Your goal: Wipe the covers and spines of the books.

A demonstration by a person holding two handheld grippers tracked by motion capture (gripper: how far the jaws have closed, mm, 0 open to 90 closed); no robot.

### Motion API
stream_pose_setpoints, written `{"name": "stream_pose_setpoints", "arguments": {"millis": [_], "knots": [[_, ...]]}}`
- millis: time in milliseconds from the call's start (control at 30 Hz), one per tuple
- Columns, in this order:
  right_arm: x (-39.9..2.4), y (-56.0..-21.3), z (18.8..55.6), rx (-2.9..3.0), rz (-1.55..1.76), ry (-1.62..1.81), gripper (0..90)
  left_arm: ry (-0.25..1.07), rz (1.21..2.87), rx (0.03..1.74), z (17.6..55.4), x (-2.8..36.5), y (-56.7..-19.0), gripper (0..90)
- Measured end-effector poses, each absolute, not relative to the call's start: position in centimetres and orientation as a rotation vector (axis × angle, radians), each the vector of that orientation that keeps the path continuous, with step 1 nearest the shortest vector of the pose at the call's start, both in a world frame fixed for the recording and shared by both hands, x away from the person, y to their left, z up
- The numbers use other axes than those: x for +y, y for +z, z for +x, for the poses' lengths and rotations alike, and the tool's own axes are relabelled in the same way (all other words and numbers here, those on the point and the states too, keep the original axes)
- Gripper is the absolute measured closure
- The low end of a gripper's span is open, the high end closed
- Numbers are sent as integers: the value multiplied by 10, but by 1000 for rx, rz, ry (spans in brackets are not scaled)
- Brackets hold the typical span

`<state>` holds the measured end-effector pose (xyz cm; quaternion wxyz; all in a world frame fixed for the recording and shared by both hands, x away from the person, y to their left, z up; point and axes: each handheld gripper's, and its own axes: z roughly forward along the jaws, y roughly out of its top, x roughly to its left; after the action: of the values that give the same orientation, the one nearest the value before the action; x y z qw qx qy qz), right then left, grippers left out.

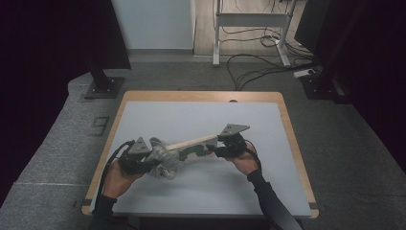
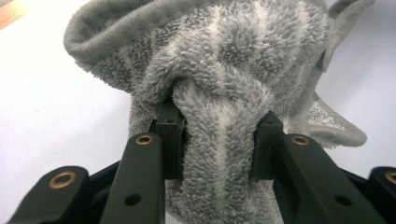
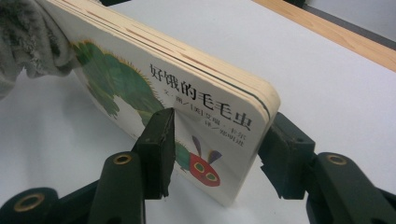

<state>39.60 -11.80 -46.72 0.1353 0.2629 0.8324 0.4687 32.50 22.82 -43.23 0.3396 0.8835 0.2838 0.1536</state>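
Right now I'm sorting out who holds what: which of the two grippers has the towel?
The left gripper: its jaws pinch a fold of the grey striped towel, while the right gripper clamps the caterpillar board book.

Towel (image 2: 224, 60): fluffy terry cloth. Book (image 3: 187, 93): thick smooth board pages, probably satin cover. Table (image 3: 289, 60): matt, wood-edged.

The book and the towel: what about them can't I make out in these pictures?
- Book, right gripper view: its far end is covered by the towel; the back cover faces away.
- Book, high view: the title is too small to read.
- Towel, left gripper view: its top and bottom run off the frame, so its full shape is unclear.
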Motion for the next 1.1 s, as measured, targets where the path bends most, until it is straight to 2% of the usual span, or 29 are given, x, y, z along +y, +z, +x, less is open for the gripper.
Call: {"name": "stream_pose_setpoints", "arguments": {"millis": [267,633,833,1100], "knots": [[-118,-466,396,2417,762,1351,481,378,2241,752,323,244,-426,640],[-118,-467,396,2416,769,1357,478,434,2220,863,323,280,-416,637],[-118,-467,396,2418,770,1357,477,477,2194,961,332,299,-415,635],[-118,-466,397,2422,771,1352,476,487,2182,1044,354,302,-424,628]]}}
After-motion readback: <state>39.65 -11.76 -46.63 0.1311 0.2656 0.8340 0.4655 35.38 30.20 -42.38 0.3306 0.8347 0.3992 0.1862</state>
